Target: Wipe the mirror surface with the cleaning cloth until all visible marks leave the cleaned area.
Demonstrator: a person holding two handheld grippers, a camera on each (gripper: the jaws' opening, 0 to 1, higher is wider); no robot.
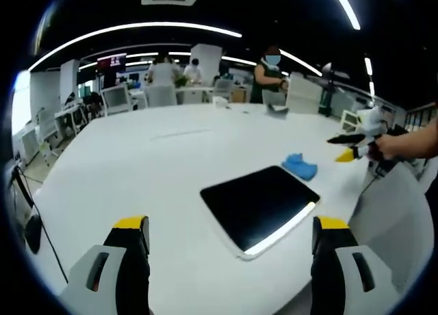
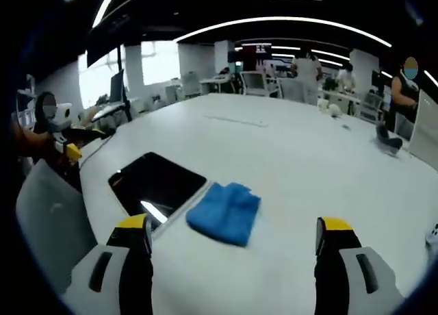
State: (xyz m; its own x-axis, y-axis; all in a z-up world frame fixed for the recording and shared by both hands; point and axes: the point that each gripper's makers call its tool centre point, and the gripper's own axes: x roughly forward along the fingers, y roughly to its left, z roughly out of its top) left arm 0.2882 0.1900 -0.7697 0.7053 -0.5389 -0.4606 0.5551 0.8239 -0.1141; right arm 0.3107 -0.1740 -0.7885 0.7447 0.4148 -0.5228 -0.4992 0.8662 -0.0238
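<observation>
left gripper (image 1: 229, 243): jaws wide, holding nothing, above the white bench (image 1: 137, 164) | right gripper (image 2: 233, 243): jaws wide, holding nothing, over the bench | mirror (image 1: 260, 205): dark, flat on the bench near its edge | cleaning cloth (image 2: 224, 212): blue, crumpled, just beside the mirror, possibly touching its edge

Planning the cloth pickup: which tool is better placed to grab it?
Right, probably. The blue cloth lies just ahead of the open right tool, beside the mirror. The left tool faces the mirror, the cloth beyond it.
</observation>
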